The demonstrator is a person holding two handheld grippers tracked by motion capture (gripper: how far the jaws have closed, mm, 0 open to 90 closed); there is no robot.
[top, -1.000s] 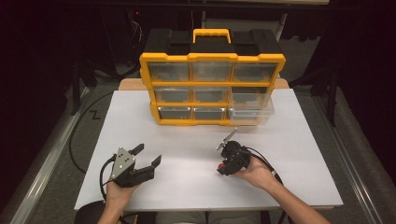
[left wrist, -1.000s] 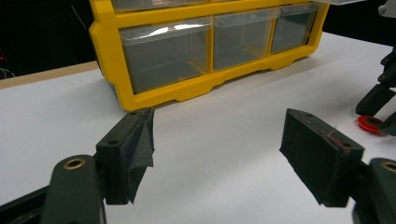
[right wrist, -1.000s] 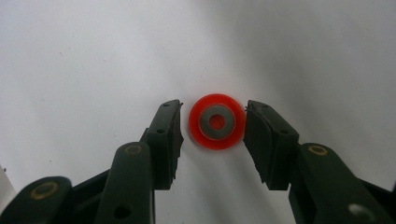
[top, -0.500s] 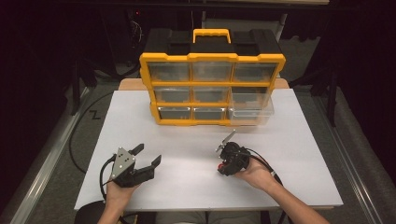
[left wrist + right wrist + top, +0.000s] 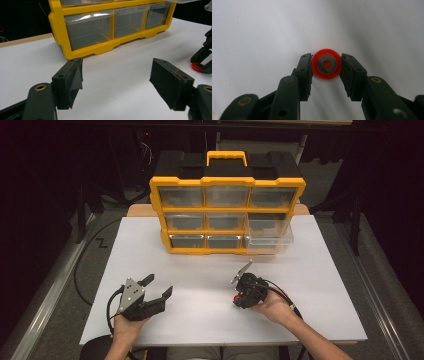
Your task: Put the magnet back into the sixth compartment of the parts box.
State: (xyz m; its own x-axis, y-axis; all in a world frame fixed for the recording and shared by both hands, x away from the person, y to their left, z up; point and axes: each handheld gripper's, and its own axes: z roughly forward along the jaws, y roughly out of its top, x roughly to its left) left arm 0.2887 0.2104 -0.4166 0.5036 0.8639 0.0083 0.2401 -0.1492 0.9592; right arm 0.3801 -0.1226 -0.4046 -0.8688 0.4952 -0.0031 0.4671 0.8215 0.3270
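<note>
**Right gripper view: red ring pinched flat on the table**

Closed the right gripper (image 5: 326,65) on the red ring (image 5: 326,64) only a moment before. Drew the jaws in over that last stretch with the ring between them. Ended with one pad pressed against each side of its rim. Judged as a grasp made but not yet a lift, with the ring apparently flat on the white table (image 5: 200,320).

Found the ring right of centre, on the person's side of the table and well apart from the yellow organiser (image 5: 227,182). Looked like a small flat round piece: bright red outer band, grey metal-looking ring inside it, red spot at the middle. Thin and low, so held at the edge alone. Reckoned likely to slip or tip if raised with a jerk.

Left the left gripper (image 5: 158,285) released at the table's left side. Kept its jaws wide apart, with nothing between them, pointed toward the organiser.

Noted one clear drawer (image 5: 267,237) standing out at the organiser's lower right. Took it for a possible place for the ring, as a guess.
</note>
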